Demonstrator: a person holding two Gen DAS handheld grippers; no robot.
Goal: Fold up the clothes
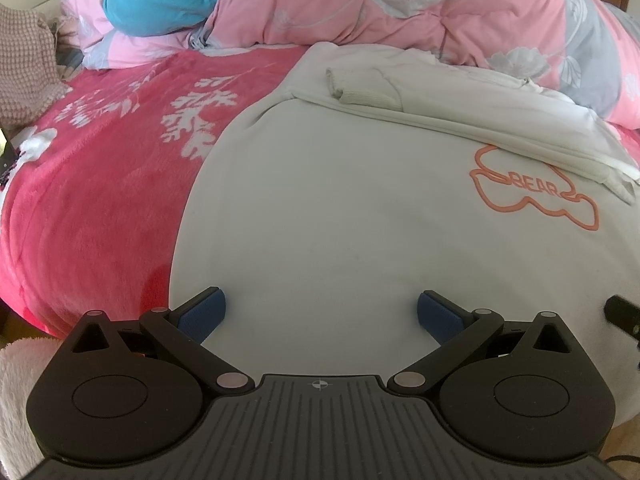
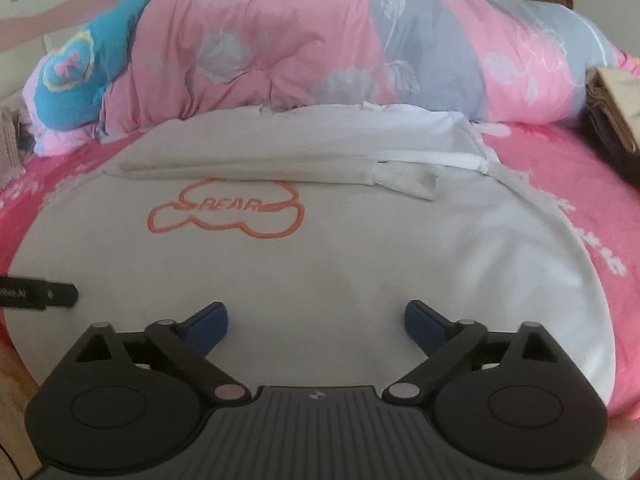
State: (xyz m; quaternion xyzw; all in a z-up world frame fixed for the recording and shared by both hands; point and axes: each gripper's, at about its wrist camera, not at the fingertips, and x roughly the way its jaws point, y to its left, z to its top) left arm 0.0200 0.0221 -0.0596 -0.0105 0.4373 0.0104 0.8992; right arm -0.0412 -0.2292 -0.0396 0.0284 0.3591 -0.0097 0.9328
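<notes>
One cream sweatshirt (image 1: 340,216) lies flat on the pink floral blanket (image 1: 100,184), near the front edge of the bed, with one orange bear outline (image 2: 226,210) on it. Two sleeves are folded across its far part, cuffs showing (image 1: 360,92) (image 2: 404,180). Two grippers hover over its near hem: the left gripper (image 1: 321,312) and the right gripper (image 2: 316,322), each with jaws spread wide, nothing between them. One pink-and-grey quilt (image 2: 280,48) is heaped at the far side, one blue cushion (image 1: 160,4) on its left.
</notes>
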